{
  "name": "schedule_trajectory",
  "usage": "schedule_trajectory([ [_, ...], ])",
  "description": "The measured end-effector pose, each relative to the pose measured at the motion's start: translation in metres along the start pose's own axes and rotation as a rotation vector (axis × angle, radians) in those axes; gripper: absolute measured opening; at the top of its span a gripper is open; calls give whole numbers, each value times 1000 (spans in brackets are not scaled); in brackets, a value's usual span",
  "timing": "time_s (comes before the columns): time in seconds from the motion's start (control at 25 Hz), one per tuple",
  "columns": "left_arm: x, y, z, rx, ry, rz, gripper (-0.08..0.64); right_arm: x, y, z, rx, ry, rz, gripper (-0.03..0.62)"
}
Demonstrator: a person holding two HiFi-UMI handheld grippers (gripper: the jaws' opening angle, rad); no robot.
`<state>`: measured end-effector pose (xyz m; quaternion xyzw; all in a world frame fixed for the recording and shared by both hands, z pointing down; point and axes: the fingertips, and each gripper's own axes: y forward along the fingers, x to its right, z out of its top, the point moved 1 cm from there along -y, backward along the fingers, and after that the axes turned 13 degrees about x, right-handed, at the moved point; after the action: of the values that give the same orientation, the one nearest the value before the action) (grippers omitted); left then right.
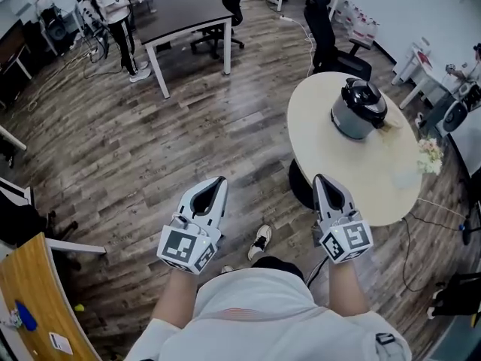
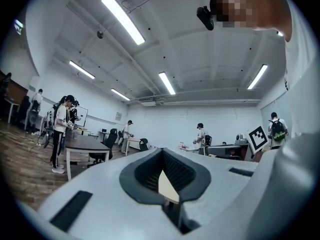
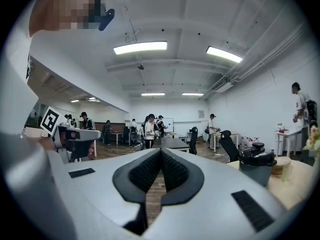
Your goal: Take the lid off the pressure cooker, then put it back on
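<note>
Left gripper (image 1: pixel 221 180), right gripper (image 1: pixel 318 179) (closed) before cooker (image 1: pixel 359 110)

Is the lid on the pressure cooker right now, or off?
On. The black lid sits atop the grey pot on the round table, knob up.

No legible text, labels, brands, numbers or signs in any view

Wears a white short-sleeved shirt (image 1: pixel 255 307); just past shirt, a white shoe (image 1: pixel 260 241) with dark trim. Ahead of shirt, left gripper (image 1: pixel 218 183) and right gripper (image 1: pixel 321 181): pale grey pointed shells, lined with black ribbed pads (image 3: pixel 176 173), each backed by a cube (image 1: pixel 188 248) of black-and-white square markers.
</note>
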<state>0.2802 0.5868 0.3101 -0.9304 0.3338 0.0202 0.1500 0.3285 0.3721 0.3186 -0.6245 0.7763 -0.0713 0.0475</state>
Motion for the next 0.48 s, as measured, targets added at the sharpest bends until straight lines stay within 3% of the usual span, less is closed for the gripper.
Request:
schedule_trajectory([
  [0.24, -13, 126, -26, -27, 27, -47, 5, 92, 70, -2, 27, -9, 20, 2],
  [0.48, 13, 266, -49, -34, 46, -167, 5, 230, 93, -6, 42, 11, -102, 2],
])
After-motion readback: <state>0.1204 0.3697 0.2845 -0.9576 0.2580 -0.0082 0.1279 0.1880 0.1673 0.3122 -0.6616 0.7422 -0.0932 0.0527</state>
